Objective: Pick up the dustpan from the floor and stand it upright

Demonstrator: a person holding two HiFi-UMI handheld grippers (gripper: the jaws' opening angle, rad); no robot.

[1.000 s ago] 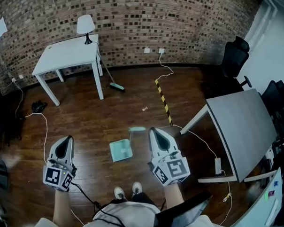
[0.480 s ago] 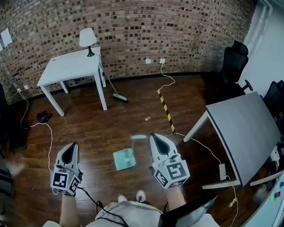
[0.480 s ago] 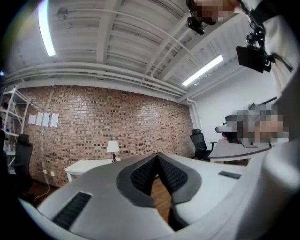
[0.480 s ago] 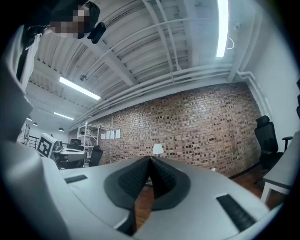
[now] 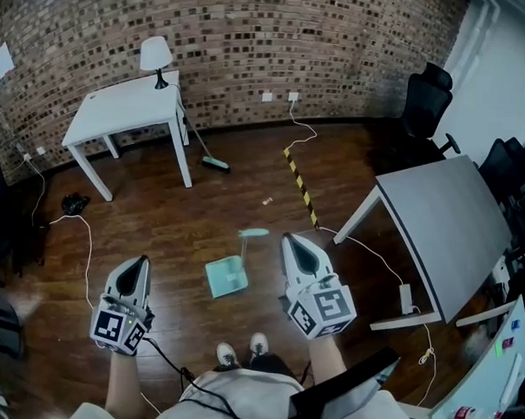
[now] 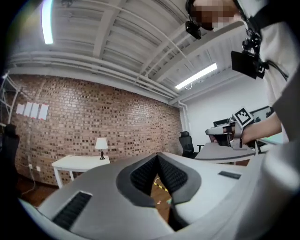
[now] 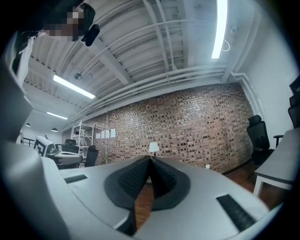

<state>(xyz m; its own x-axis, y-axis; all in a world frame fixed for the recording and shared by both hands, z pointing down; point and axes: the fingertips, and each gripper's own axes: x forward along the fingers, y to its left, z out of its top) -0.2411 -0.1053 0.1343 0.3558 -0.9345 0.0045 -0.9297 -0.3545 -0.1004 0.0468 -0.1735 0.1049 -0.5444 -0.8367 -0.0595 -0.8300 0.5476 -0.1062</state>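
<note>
A pale teal dustpan (image 5: 227, 275) lies flat on the dark wooden floor, its handle (image 5: 254, 234) pointing away from me. In the head view my left gripper (image 5: 140, 262) is held level at the lower left, well left of the pan, shut and empty. Just right of the pan hangs my right gripper (image 5: 291, 239), also level, shut and empty, its tip beside the handle. In the left gripper view the shut left gripper (image 6: 157, 155) faces the brick wall. The right gripper (image 7: 150, 158) in its own view points at the same wall. Neither touches the dustpan.
A white table (image 5: 126, 105) with a lamp (image 5: 155, 55) stands by the brick wall, a broom (image 5: 208, 152) leaning at its side. A grey table (image 5: 453, 226) is on the right, a black chair (image 5: 425, 103) behind it. Cables (image 5: 87, 244) and striped tape (image 5: 300, 185) cross the floor.
The view swayed right, then back. Both grippers have edged slightly forward and stayed shut. The dustpan has not moved.
</note>
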